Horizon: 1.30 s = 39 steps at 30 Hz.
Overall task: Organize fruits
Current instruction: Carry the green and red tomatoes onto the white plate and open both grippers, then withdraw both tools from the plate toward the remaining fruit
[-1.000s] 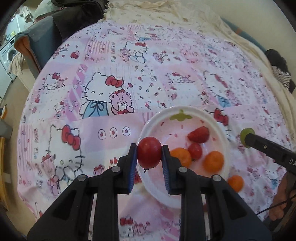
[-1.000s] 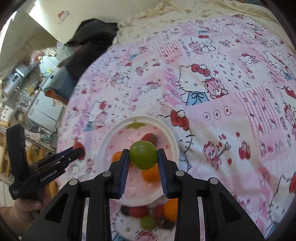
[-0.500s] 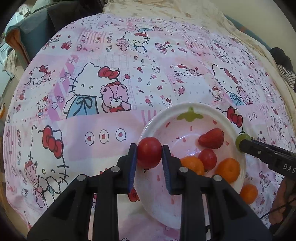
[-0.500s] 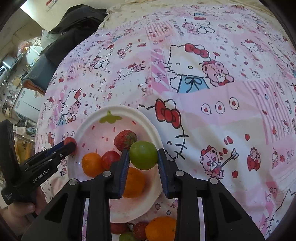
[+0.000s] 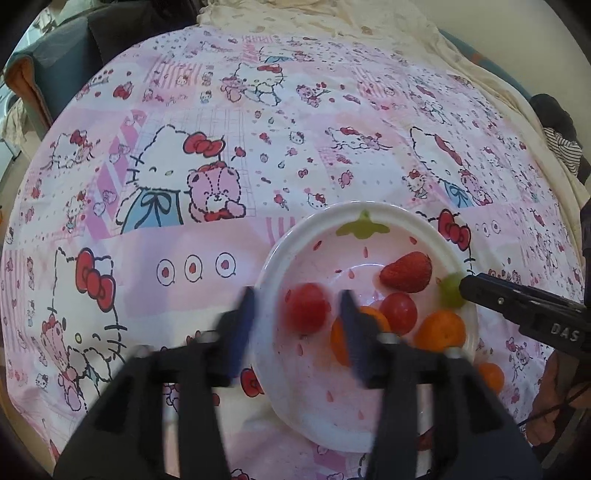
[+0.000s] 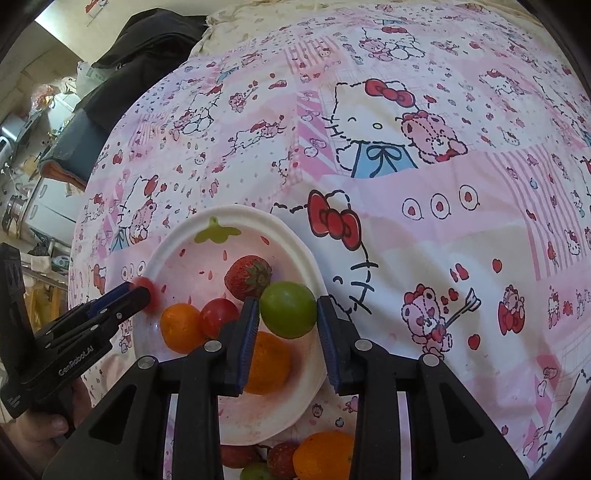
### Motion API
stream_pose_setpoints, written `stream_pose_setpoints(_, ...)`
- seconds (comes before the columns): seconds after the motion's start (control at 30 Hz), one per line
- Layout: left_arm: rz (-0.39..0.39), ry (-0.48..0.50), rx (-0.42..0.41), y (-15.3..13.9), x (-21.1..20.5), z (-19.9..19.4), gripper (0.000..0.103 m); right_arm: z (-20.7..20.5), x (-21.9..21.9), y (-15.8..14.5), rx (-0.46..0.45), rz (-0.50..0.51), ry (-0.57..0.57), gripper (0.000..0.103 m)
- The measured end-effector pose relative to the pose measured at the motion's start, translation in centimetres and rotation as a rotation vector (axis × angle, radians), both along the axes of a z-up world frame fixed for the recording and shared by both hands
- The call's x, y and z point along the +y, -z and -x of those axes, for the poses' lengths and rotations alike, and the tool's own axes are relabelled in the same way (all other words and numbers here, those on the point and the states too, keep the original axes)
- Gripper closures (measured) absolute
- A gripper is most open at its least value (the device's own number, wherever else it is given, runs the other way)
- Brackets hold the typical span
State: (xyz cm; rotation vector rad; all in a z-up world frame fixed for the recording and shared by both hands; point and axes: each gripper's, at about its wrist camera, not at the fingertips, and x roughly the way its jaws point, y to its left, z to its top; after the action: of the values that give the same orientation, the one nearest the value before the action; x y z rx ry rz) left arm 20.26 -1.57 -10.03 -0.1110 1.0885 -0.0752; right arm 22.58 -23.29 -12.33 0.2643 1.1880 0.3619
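A white strawberry-print bowl (image 5: 284, 254) (image 6: 295, 243) on the pink cloth holds a strawberry (image 5: 406, 272), a red tomato (image 5: 398, 313) and two oranges (image 5: 439, 329). My left gripper (image 5: 297, 314) has its jaws spread wide over the bowl's left side; a red tomato (image 5: 306, 308) sits blurred between them, touching neither finger. My right gripper (image 6: 286, 317) hangs over the bowl's right rim with a green fruit (image 6: 288, 309) between its fingers; a small gap shows on the left side.
Loose fruit lies by the bowl's near edge: an orange (image 6: 323, 458), strawberries (image 6: 282, 459) and a green grape (image 6: 258, 472). Dark clothing (image 6: 147, 48) and a cream blanket (image 5: 332, 22) lie at the far side of the bed.
My left gripper has opened and let go of the red tomato over the bowl. My right gripper has moved in over the bowl's rim with the green fruit.
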Motion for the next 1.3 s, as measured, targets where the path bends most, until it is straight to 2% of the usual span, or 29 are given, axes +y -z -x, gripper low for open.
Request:
stream_pose_setpoints(0.07,0.001,0.007,-0.024,-0.4,-0.2,0.2,0.042,0.1,-0.2,-0.4,-0.017,-0.015,0.018,0.033)
stream_pose_setpoints(0.13,0.002,0.016,-0.025,-0.7,-0.4,0.3,0.035,0.2,-0.3,-0.7,-0.022,-0.02,0.024,0.029)
stream_pose_setpoints(0.2,0.018,0.02,-0.025,-0.9,-0.3,0.3,0.034,0.1,-0.4,-0.7,-0.006,-0.021,0.029,0.023)
stream_pose_setpoints(0.27,0.044,0.025,-0.051,-1.6,-0.3,0.6,0.034,0.1,-0.5,-0.8,-0.001,-0.024,0.042,0.022)
stream_pose_setpoints(0.57,0.014,0.013,-0.13,-4.7,0.0,2.9,0.034,1.7,-1.0,-3.3,-0.053,-0.05,0.077,0.022)
stream_pose_setpoints(0.87,-0.019,-0.03,-0.243,-8.7,1.4,6.2,0.034,6.4,-2.5,-7.9,-0.182,-0.063,0.093,0.021)
stream_pose_setpoints(0.97,0.012,-0.05,-0.248,-9.3,2.0,7.4,0.034,8.1,-3.2,-8.6,-0.198,-0.078,0.11,0.021)
stream_pose_setpoints(1.3,-0.017,-0.074,-0.245,-9.7,2.4,11.2,0.034,12.8,-5.4,-9.4,-0.209,-0.104,0.181,0.02)
